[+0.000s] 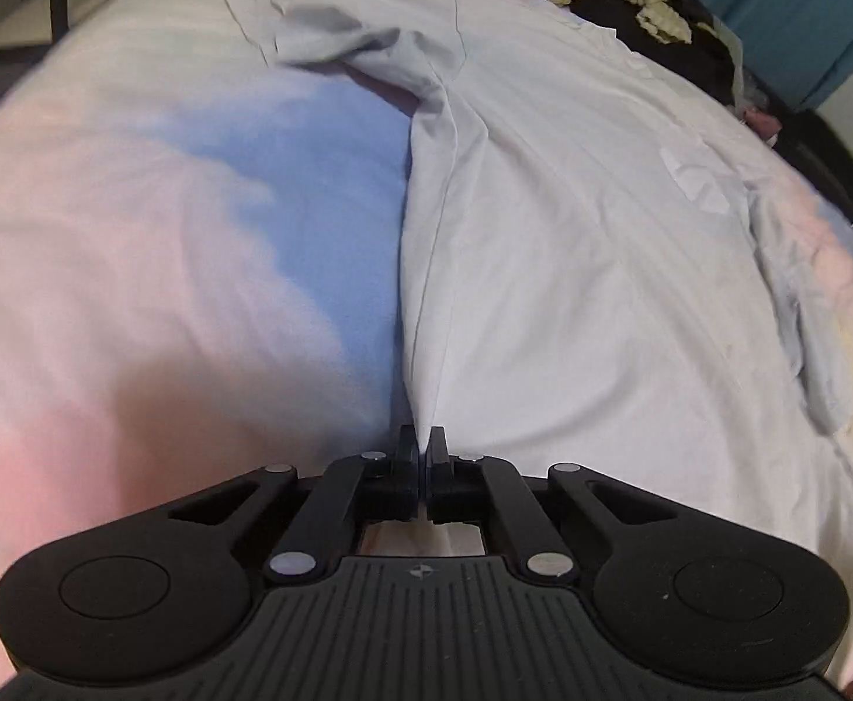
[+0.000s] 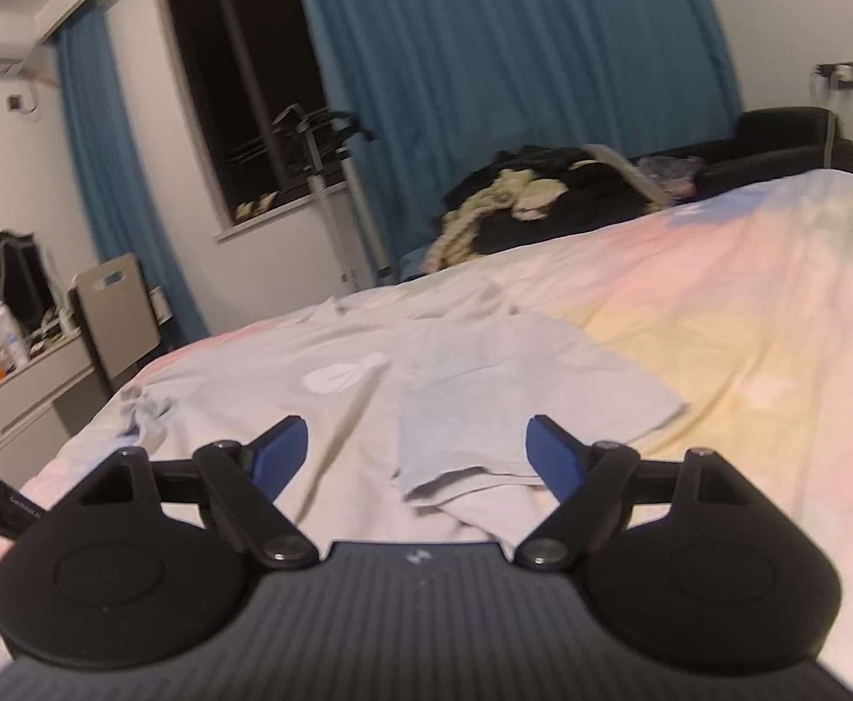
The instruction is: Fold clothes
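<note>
A pale T-shirt [image 1: 572,245] lies spread on the pastel bedsheet [image 1: 105,269], one sleeve [image 1: 309,41] crumpled at the far left and its left edge drawn up into a taut ridge. The left gripper [image 1: 422,444] is clenched on that edge at the near end. The right gripper [image 2: 418,450] hangs released above the shirt's near sleeve [image 2: 520,403], nothing between its fingers; a heap of dark clothes [image 2: 543,193] sits at the bed's far side.
</note>
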The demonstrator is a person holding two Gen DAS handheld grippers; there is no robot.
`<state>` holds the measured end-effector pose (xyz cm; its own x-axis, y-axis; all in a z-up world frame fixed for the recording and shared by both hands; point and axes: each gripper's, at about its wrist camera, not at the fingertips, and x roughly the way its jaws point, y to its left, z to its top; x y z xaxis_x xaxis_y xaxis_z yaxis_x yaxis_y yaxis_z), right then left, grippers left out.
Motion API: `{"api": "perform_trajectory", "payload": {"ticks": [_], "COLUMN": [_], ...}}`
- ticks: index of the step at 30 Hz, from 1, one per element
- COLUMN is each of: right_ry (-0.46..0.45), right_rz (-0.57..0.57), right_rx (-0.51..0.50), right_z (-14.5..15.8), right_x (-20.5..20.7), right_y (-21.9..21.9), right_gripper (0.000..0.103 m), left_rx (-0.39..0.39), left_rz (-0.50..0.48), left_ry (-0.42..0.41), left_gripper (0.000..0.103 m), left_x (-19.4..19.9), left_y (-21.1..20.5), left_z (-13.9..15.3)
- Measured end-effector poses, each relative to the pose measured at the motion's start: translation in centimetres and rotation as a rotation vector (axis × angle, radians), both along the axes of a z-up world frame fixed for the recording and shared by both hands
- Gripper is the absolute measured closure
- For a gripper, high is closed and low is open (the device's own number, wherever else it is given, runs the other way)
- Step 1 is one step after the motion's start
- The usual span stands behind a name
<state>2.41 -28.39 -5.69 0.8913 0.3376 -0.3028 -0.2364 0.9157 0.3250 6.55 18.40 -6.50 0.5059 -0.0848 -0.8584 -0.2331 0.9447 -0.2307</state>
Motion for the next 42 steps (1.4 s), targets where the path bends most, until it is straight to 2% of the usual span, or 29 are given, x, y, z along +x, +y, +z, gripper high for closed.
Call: {"api": "perform_trajectory", "payload": {"ticks": [4, 7, 12, 13, 15, 17, 20, 22, 27, 32, 35, 39, 42], "right_ry": [0.021, 0.037, 0.046, 0.048, 0.056, 0.064, 0.056, 0.044, 0.038, 0.035, 0.025, 0.022, 0.056], "right_rz": [-0.048, -0.068, -0.084, -0.089, -0.102, -0.113, -0.124, -0.132, -0.148, -0.140, -0.119, -0.101, -0.129], "right_rx": [-0.014, -0.007, 0.021, 0.031, 0.057, 0.069, 0.049, 0.025, 0.040, 0.031, -0.021, -0.080, -0.088], "right_z": [-0.3, -0.8, -1.2, -1.2, -1.3, -1.3, -1.0, -0.9, -0.9, -0.8, -0.8, -1.4, -2.8], "right_x": [-0.1, 0.5, 0.9, 1.0, 1.2, 1.5, 1.8, 1.9, 2.5, 3.6, 4.8, 7.1, 9.2], "right_y": [-1.0, -1.3, -1.8, -2.0, -2.4, -2.7, -2.7, -2.6, -3.3, -3.8, -3.7, -3.9, -4.5], "right_gripper": [0.019, 0.019, 0.019, 0.019, 0.019, 0.019, 0.019, 0.019, 0.019, 0.020, 0.021, 0.021, 0.022], "left_rx": [0.077, 0.125, 0.151, 0.156, 0.157, 0.170, 0.246, 0.273, 0.272, 0.223, 0.208, 0.117, 0.093], "left_rz": [0.059, 0.023, 0.008, 0.000, 0.002, 0.005, -0.028, -0.048, -0.145, -0.245, -0.280, -0.280, -0.278], "left_ry": [-0.010, -0.003, -0.038, -0.044, -0.062, -0.092, -0.161, -0.213, -0.375, -0.499, -0.533, -0.556, -0.524], "left_gripper": [0.100, 0.100, 0.098, 0.095, 0.081, 0.041, 0.022, 0.017, 0.012, 0.010, 0.010, 0.009, 0.009], "left_x": [-1.0, -1.0, -1.2, -1.2, -1.1, -1.3, -1.5, -1.8, -2.1, -2.5, -2.3, -1.7, -0.6], "left_y": [0.6, -0.7, -1.4, -1.5, -2.0, -2.8, -4.9, -6.4, -12.0, -19.0, -22.1, -23.3, -23.2], "left_z": [0.7, 0.0, 0.8, 1.2, 2.1, 3.3, 5.6, 7.2, 10.4, 10.5, 9.2, 5.8, 2.8]}}
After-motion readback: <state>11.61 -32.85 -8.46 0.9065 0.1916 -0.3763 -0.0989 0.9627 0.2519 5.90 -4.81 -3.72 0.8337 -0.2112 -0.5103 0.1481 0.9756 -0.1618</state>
